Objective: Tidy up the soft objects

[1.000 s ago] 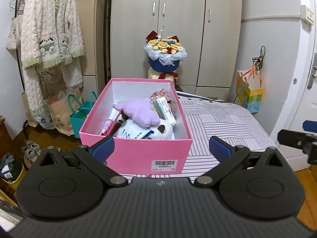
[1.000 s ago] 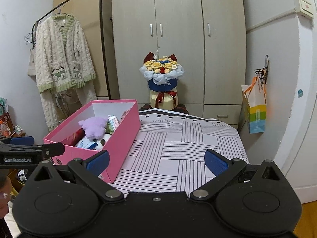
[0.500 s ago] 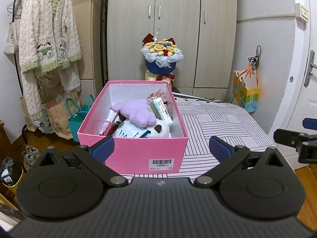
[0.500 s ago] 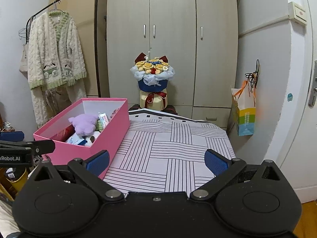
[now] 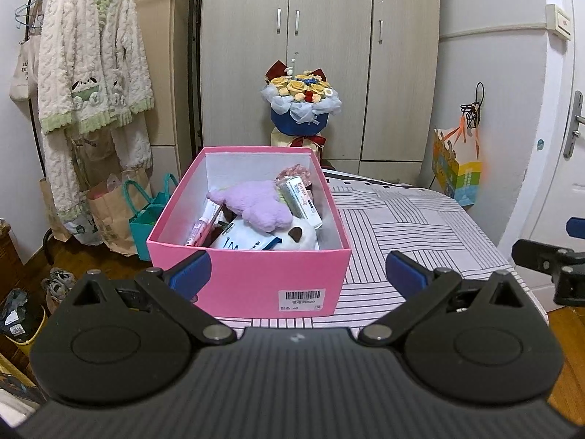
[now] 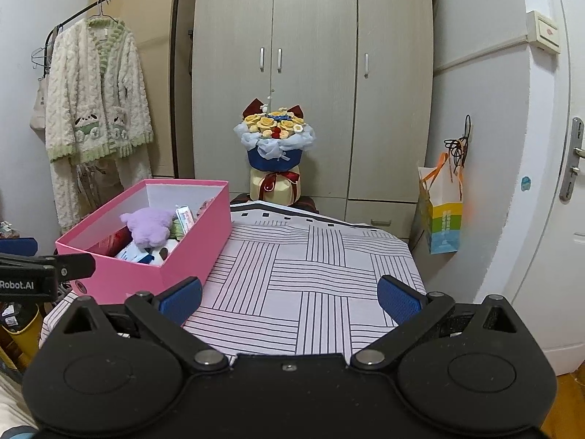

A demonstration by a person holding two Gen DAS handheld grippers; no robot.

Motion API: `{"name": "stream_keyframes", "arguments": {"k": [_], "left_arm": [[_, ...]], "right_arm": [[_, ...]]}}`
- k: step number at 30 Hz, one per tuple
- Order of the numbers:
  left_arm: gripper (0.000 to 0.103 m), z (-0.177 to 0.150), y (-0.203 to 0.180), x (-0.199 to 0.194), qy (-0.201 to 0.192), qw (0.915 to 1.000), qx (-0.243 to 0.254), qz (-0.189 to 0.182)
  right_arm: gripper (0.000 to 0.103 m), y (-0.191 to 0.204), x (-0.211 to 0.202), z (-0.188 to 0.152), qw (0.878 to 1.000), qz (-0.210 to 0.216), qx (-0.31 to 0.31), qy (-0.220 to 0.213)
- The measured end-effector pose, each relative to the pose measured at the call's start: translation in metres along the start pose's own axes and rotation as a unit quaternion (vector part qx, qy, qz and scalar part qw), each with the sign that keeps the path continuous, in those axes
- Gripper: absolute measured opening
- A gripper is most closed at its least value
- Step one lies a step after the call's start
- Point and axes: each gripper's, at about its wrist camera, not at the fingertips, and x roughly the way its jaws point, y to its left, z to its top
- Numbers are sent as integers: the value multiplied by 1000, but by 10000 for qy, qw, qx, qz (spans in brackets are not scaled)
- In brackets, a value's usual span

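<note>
A pink box stands on the striped bedspread. It holds a purple plush, a white plush, a white packet and several small packs. My left gripper is open and empty, just in front of the box's near wall. In the right wrist view the box is at the left with the purple plush inside. My right gripper is open and empty over the bedspread, right of the box.
A flower bouquet stands past the bed's far end before the wardrobe. A fluffy robe hangs on a rack at left, with bags on the floor below. A colourful bag hangs on the right wall by the door.
Both grippers have risen and tilted slightly, so the box sits a little lower and farther in both views. Both stay open and empty.
</note>
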Motion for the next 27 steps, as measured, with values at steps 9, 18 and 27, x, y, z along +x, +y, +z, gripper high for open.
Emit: {"name": "stream_keyframes", "arguments": {"k": [9, 18, 27], "left_arm": [[103, -2, -2, -6, -196, 9997, 53, 104], [103, -4, -6, -6, -257, 9995, 155, 135], [103, -4, -5, -7, -271, 9994, 199, 122]], "right_arm": [[103, -1, -2, -1, 10000, 1, 3, -69], [103, -1, -5, -2, 9999, -11, 7, -103], [103, -3, -2, -1, 10000, -24, 26, -62]]}}
